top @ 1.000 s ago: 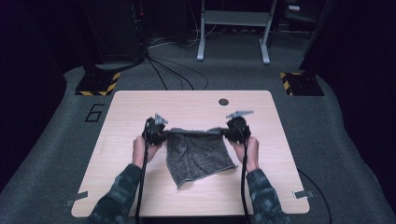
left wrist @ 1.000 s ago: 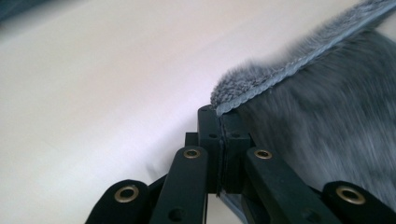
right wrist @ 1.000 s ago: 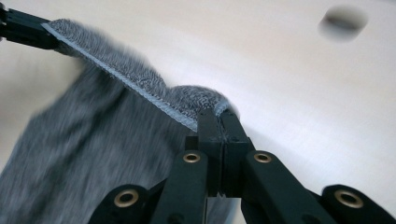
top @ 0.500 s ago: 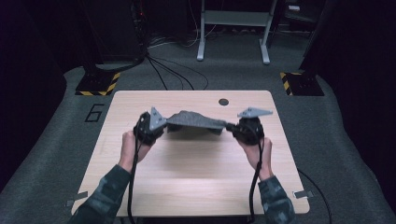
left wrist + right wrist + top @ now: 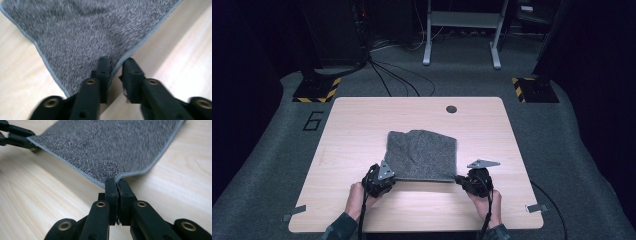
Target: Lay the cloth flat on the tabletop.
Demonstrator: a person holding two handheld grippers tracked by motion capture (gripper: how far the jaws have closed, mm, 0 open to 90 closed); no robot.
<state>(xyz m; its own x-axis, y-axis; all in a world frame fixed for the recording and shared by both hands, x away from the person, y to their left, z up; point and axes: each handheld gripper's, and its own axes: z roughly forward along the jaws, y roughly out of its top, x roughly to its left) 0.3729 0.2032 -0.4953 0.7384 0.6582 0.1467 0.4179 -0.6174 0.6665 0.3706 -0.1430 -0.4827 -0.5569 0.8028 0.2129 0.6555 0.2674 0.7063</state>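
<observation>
A grey cloth (image 5: 422, 155) lies spread flat on the wooden table (image 5: 362, 120), its near edge toward the person. My left gripper (image 5: 379, 180) sits at the cloth's near left corner. In the left gripper view its jaws (image 5: 116, 61) have just been opening: a narrow gap shows, with the hemmed corner of the cloth (image 5: 82, 32) loose between them. My right gripper (image 5: 464, 181) is at the near right corner. In the right gripper view it (image 5: 116, 181) is shut on the corner of the cloth (image 5: 112, 147); the left gripper (image 5: 15, 136) shows far off.
A dark round grommet (image 5: 451, 109) sits near the table's far edge. Tape strips mark the front corners (image 5: 293, 213) (image 5: 534, 207). Cables (image 5: 397, 75) and a metal stand (image 5: 462, 35) are on the floor beyond. Bare wood surrounds the cloth.
Both grippers came toward the person and down, drawing the cloth from hanging in the air to lying flat on the table. The left jaws have parted.
</observation>
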